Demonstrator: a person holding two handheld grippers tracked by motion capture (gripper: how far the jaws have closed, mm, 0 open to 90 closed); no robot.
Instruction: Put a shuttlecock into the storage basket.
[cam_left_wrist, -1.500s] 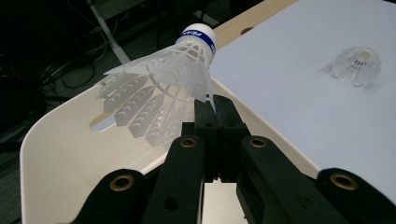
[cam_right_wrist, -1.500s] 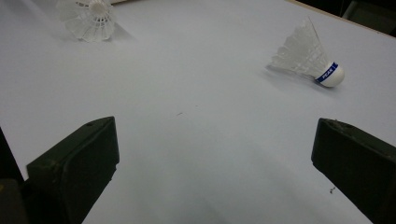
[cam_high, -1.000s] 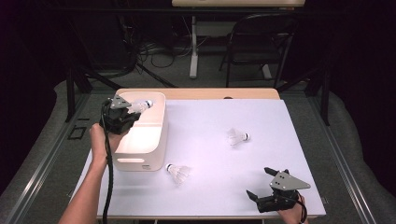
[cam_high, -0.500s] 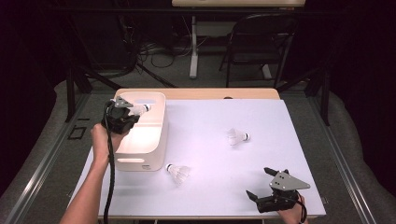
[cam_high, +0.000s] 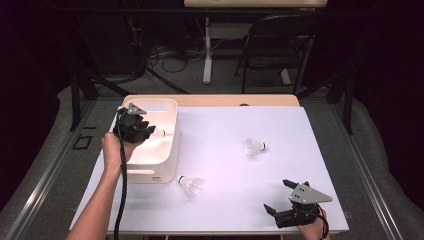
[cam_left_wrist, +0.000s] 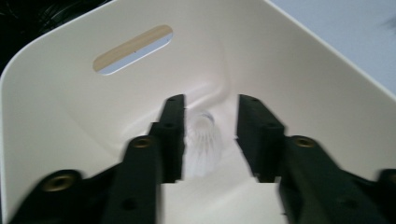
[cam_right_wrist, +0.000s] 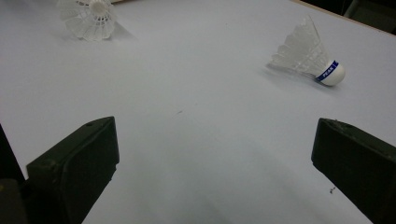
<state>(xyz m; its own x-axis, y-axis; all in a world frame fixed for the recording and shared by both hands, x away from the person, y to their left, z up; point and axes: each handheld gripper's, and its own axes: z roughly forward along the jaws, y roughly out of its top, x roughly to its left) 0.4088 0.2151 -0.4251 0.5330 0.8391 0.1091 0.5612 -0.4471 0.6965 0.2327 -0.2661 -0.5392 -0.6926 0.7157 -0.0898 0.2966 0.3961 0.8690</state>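
Over the cream bin (cam_high: 150, 165) at the counter's (cam_high: 225, 200) left side, the left gripper (cam_high: 145, 131) points down into the tub. In the left gripper view its jaws stand apart on either side of a white shuttlecock (cam_left_wrist: 203, 140) lying on the bin floor, with a gap showing on the right side, so it isn't clamped. Just outside the bin's near corner lies a second shuttlecock (cam_high: 191, 184), and a third (cam_high: 255, 146) lies farther right, mid-counter. At the near right edge the right gripper (cam_high: 279, 197) rests low, jaws wide apart and holding nothing.
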